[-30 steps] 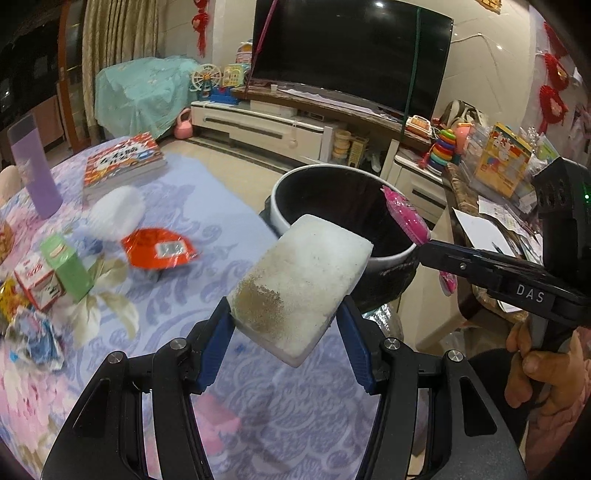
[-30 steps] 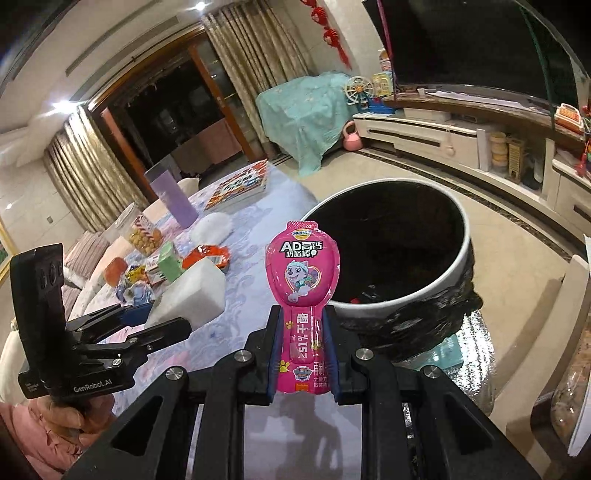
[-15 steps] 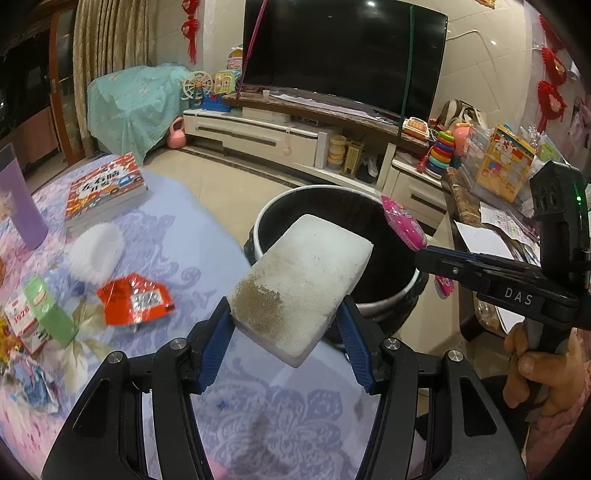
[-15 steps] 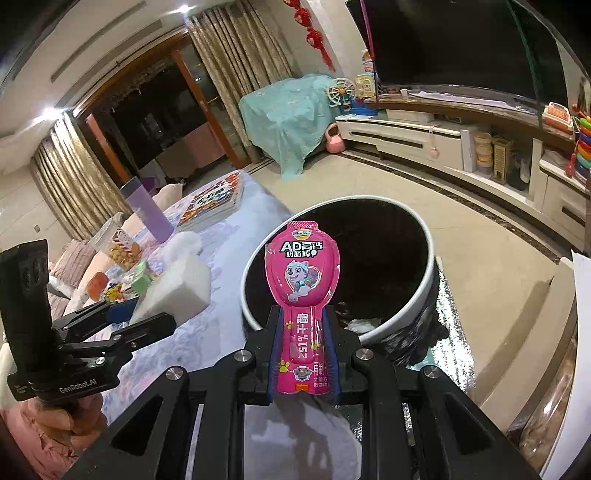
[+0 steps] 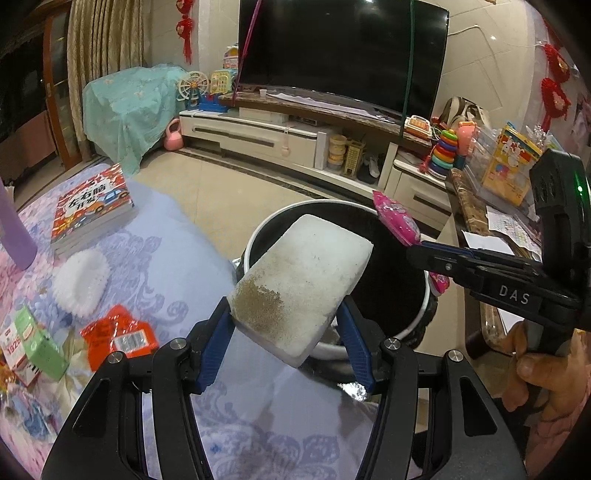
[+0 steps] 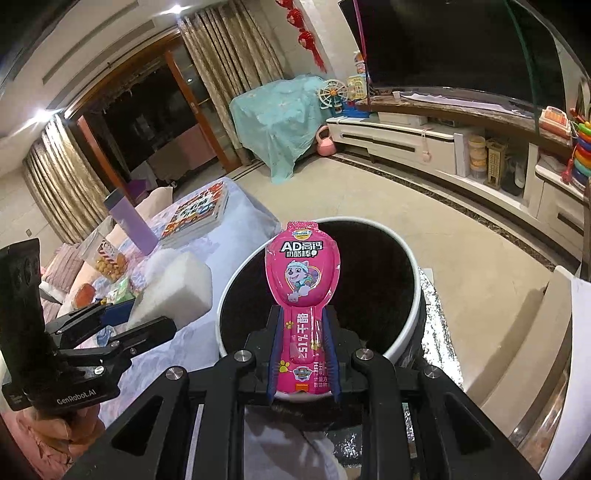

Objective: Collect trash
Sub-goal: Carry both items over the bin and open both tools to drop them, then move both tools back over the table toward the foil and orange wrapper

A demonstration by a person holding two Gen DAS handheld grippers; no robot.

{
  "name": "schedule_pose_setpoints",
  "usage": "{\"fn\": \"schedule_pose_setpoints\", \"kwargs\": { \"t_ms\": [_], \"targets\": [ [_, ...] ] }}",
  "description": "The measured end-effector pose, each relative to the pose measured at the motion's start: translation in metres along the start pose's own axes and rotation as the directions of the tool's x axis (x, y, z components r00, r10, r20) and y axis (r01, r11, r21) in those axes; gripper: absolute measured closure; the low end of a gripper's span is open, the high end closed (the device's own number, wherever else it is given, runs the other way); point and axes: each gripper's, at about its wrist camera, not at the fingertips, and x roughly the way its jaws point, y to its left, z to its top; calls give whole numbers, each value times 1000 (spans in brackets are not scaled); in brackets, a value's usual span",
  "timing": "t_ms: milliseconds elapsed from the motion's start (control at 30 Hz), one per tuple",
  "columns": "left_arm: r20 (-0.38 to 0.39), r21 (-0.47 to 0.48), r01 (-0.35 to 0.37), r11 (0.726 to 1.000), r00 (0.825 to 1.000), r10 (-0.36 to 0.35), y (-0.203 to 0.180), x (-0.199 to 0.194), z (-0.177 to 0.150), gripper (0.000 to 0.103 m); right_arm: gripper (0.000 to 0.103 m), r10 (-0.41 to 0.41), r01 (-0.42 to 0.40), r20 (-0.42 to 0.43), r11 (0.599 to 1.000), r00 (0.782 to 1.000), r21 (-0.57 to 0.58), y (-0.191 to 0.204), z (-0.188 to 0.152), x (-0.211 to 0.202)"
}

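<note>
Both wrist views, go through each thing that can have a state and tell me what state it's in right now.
left gripper: shut on the white foam block.
right gripper: shut on the pink snack wrapper.
trash bin: open, no lid, dark inside.
TV: screen dark.
red snack packet: crumpled, lying on the table.

Place: a home living room.
Screen: large black flat television [image 5: 343,51] at 12 o'clock, above a long white low media cabinet [image 5: 258,136].
Windows: gold pleated curtains [image 6: 229,66] at 11 o'clock.
Decor: red hanging knot ornaments [image 5: 184,29].
Toys: rainbow ring stacker [image 5: 443,151] at 2 o'clock.
Floor: glossy beige tiles [image 6: 424,229].
</note>
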Motion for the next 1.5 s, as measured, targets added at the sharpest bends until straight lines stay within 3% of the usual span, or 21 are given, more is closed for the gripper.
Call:
{"fn": "schedule_pose_setpoints", "kwargs": {
  "t_ms": [567, 733, 800, 867, 1100, 1167, 1267, 1500],
  "targets": [
    [-40, 30, -17, 999, 999, 18, -10, 35, 18, 44, 81, -7, 7, -44, 1000, 999, 7, -18, 14, 20],
    [-65, 40, -7, 999, 998, 9, -13, 44, 20, 39, 78, -21, 21, -50, 1000, 999, 1, -20, 15, 22],
    [-77, 41, -14, 999, 997, 17, -13, 45, 18, 33, 77, -25, 25, -49, 1000, 998, 2, -21, 16, 22],
    [-82, 29, -16, 999, 996, 18, -11, 45, 15, 27, 70, -29, 29, -45, 1000, 999, 6, -22, 15, 20],
    [-80, -35, -7, 999, 997, 4, 0, 34, -1, 23, 49, -11, 12, -5, 999, 1000, 42, -21, 8, 3],
    [-65, -54, -16, 998, 998, 12, 5, 25, -9, 21, 35, -8, 8, 12, 999, 1000, 53, -17, 4, -2],
    [-44, -92, -20, 996, 999, 16, 15, 11, -23, 20, 22, -13, 11, 42, 998, 999, 59, -8, -1, -9],
    [-28, -181, -74, 981, 997, 70, 51, -23, -60, 19, 11, 26, -30, 75, 998, 997, 58, 24, -20, -17]
  ]
}}
